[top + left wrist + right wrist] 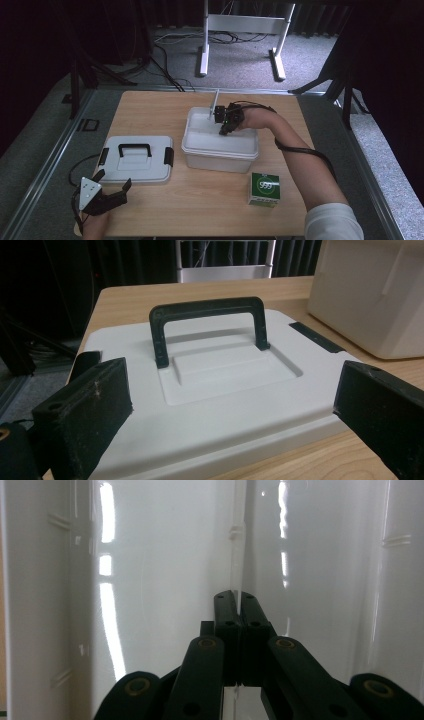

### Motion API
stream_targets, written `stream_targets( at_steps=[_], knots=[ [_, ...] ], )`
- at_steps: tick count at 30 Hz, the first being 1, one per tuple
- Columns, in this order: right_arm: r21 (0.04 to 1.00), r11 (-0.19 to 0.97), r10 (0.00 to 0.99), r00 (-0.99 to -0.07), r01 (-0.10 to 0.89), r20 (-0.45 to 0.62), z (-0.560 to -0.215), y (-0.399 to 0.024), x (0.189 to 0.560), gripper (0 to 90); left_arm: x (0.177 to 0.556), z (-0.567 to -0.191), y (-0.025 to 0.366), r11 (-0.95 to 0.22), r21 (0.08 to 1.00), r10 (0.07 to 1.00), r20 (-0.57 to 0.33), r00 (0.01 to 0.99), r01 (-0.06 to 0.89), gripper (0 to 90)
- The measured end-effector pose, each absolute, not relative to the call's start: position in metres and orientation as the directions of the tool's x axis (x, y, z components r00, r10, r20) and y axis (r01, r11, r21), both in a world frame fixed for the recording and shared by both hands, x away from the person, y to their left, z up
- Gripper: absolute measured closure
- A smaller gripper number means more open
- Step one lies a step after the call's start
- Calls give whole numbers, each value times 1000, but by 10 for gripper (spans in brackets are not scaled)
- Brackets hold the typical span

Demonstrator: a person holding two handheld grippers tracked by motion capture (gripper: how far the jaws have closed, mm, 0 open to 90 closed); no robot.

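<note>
The right gripper (pixel 223 126) reaches into the white bin (pixel 220 150), its fingers (pixel 226 630) clamped on a thin clear sheet (pixel 238 555) that runs on beyond their tips; the left gripper's (pixel 111 189) fingers stand apart — the lid (pixel 200 390) lies just ahead on the desk (pixel 200 200).

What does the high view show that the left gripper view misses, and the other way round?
High view: the green box and the right gripper inside the open white bin, shut on a thin strip. Left gripper view: a close look at the lid recess under its black handle, between the left gripper and its open jaws. Both: lid, handle, bin, wooden table.
</note>
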State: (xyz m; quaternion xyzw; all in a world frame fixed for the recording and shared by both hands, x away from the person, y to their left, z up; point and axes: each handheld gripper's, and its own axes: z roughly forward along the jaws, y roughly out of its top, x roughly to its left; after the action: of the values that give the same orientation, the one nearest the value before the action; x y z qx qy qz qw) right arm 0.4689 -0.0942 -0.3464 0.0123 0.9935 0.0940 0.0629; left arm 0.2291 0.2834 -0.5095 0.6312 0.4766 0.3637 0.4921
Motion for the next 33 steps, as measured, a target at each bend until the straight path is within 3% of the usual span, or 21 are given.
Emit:
stream_targets(
  at_steps=[7, 18, 25, 33],
  knots=[
    [191, 982, 39, -989, 12, -139, -335, -94, 464, 889, 229, -510, 284, -51, 972, 960, -16, 279, 230, 18],
    [286, 958, 45, -992, 8, -120, -300, -94, 441, 889, 228, -511, 286, -30, 976, 960, -32, 278, 216, 18],
    [303, 953, 20, -995, -12, -102, -289, -92, 412, 888, 228, -511, 285, -31, 976, 961, -30, 275, 215, 18],
    [352, 930, -78, -993, -105, -90, -280, -89, 351, 889, 228, -511, 285, -30, 976, 962, -31, 271, 217, 18]
  ],
)
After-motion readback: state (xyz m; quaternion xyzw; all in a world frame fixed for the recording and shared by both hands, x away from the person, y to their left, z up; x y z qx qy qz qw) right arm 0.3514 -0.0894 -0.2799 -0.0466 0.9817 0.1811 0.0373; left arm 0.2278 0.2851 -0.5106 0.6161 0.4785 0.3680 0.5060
